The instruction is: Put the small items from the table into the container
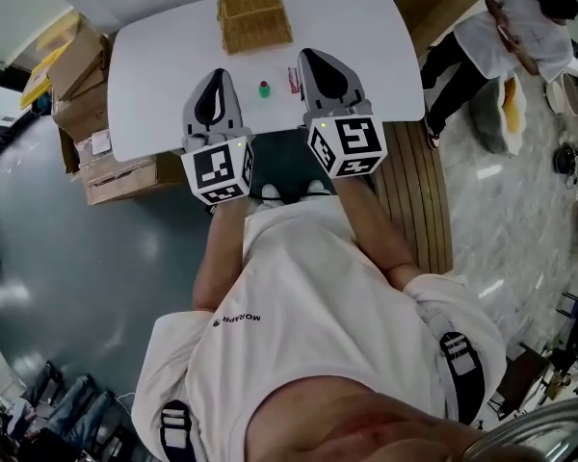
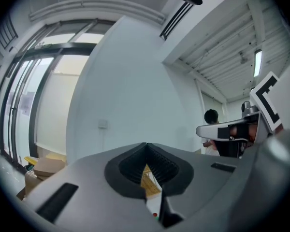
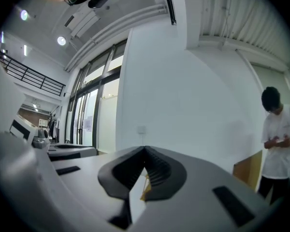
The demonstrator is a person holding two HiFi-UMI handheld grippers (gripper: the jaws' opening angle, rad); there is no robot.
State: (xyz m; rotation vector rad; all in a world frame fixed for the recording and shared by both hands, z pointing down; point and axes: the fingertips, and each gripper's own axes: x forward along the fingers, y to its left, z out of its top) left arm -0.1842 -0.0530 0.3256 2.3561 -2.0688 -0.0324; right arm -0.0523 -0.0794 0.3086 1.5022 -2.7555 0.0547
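Observation:
A woven wicker basket [image 1: 253, 8] stands at the far edge of the white table [image 1: 154, 65]. A small green item with a red top [image 1: 264, 89] and a thin pink item [image 1: 293, 78] lie near the table's front edge, between my two grippers. My left gripper [image 1: 217, 73] is shut and empty, just left of the green item. My right gripper [image 1: 308, 54] is held level beside the pink item, jaws together, empty. In the left gripper view, the left gripper [image 2: 146, 145] shows a slice of the basket [image 2: 148, 180] and the green item [image 2: 155, 216] under its jaws. The right gripper [image 3: 145, 150] shows a sliver of basket [image 3: 145, 189].
Cardboard boxes [image 1: 82, 85] are stacked left of the table. A wooden slatted panel [image 1: 414, 200] lies on the floor to the right. A person in a white shirt [image 1: 520, 17] stands beyond the table's right corner, next to a brown board [image 1: 433, 8].

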